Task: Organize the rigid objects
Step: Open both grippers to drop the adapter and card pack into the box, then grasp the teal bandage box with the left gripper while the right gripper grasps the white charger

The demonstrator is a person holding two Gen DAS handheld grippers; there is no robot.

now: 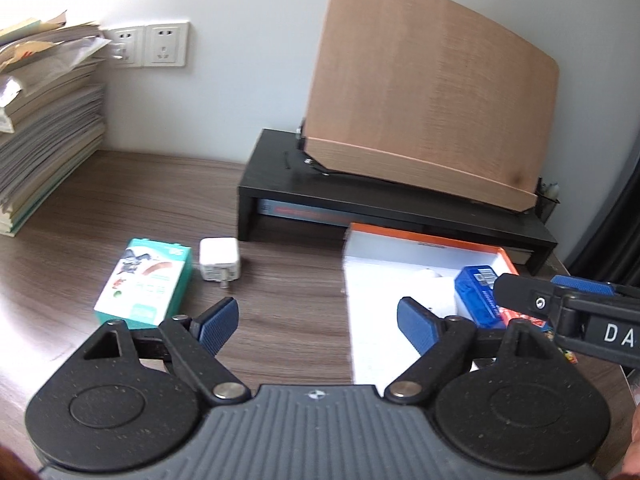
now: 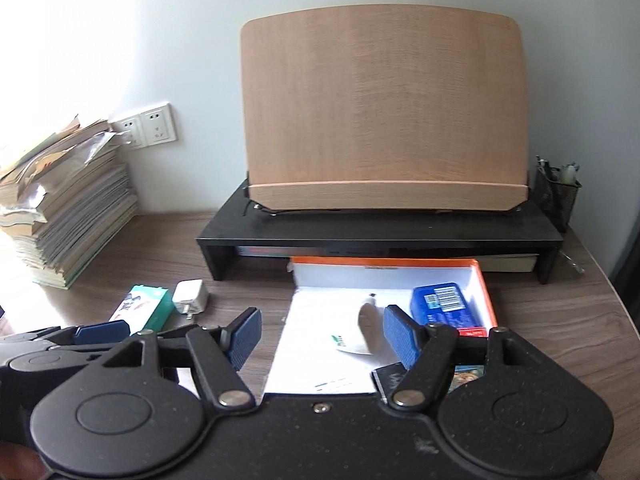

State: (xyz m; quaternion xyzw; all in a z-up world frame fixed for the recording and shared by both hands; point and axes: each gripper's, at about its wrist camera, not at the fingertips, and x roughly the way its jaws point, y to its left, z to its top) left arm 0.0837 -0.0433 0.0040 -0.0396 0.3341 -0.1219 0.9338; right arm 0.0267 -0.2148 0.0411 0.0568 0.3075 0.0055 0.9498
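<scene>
White letters "DA" on the right hand-held gripper; other print illegible.

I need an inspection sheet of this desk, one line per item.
Surface: brown wood-grain desk.
Job's things: orange-rimmed box holds a blue pack; green carton and white charger lie outside it.
Clutter: stack of papers, black riser with wooden stand, mesh pen cup.
Grippers: left gripper and right gripper, jaws open, empty.
Cables: nothing seen.
Surroundings: white wall, sockets.
</scene>
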